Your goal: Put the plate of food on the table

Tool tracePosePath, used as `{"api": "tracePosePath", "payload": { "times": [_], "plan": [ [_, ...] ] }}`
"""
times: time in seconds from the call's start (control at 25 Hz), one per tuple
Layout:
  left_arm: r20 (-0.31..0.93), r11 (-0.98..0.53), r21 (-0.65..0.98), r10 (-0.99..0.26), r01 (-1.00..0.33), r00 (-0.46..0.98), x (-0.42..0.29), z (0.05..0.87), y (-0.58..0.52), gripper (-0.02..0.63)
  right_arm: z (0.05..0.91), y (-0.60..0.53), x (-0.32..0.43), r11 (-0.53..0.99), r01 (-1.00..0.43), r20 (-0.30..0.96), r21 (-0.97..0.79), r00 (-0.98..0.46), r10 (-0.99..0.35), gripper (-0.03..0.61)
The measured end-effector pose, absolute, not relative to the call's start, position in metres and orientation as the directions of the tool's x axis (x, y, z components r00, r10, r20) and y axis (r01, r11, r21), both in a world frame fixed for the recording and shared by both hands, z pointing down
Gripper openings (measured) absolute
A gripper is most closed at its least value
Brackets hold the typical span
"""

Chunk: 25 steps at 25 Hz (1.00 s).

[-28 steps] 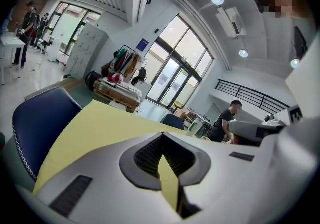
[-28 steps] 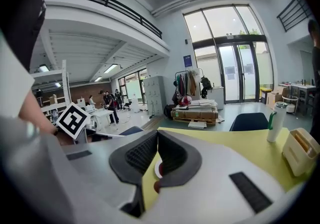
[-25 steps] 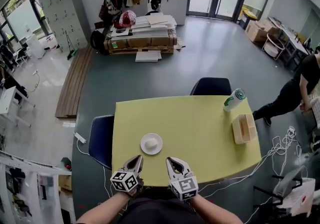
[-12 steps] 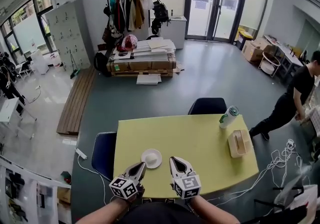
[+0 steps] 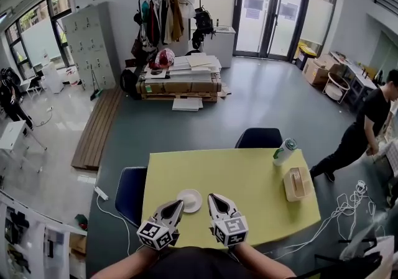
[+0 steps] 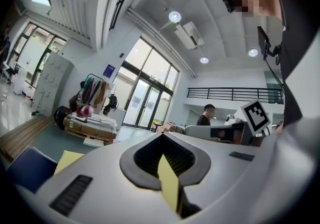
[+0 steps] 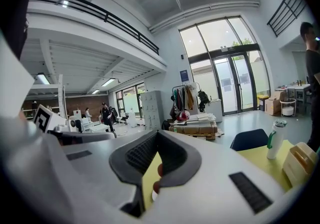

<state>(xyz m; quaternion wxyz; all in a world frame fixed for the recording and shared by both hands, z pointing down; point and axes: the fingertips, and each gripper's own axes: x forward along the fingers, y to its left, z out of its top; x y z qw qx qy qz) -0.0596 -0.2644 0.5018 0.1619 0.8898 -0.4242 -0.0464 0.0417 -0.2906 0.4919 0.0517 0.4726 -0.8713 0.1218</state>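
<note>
Plate [image 5: 189, 200] rests on the yellow table [image 5: 255, 175]; the view has drawn back.
Over the last second the plate has not moved from lower centre, near the table's front edge, so the placing looks finished. The left tool [image 5: 176, 205] and right tool [image 5: 214, 199] flank it, both clenched on nothing. The plate's food is too small to make out, as are the contents of the box [image 5: 296, 183] at right.
</note>
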Motion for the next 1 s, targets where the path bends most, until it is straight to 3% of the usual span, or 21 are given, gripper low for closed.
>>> {"api": "tracePosePath", "payload": {
  "times": [1.0],
  "plan": [
    [0.01, -0.624, 0.288, -0.756, -0.726, 0.654, -0.068, 0.48, -0.254, 0.009, 0.488, -0.286, 0.029, 0.497, -0.855, 0.216, -0.148, -0.518, -0.828, 0.012]
  ]
}}
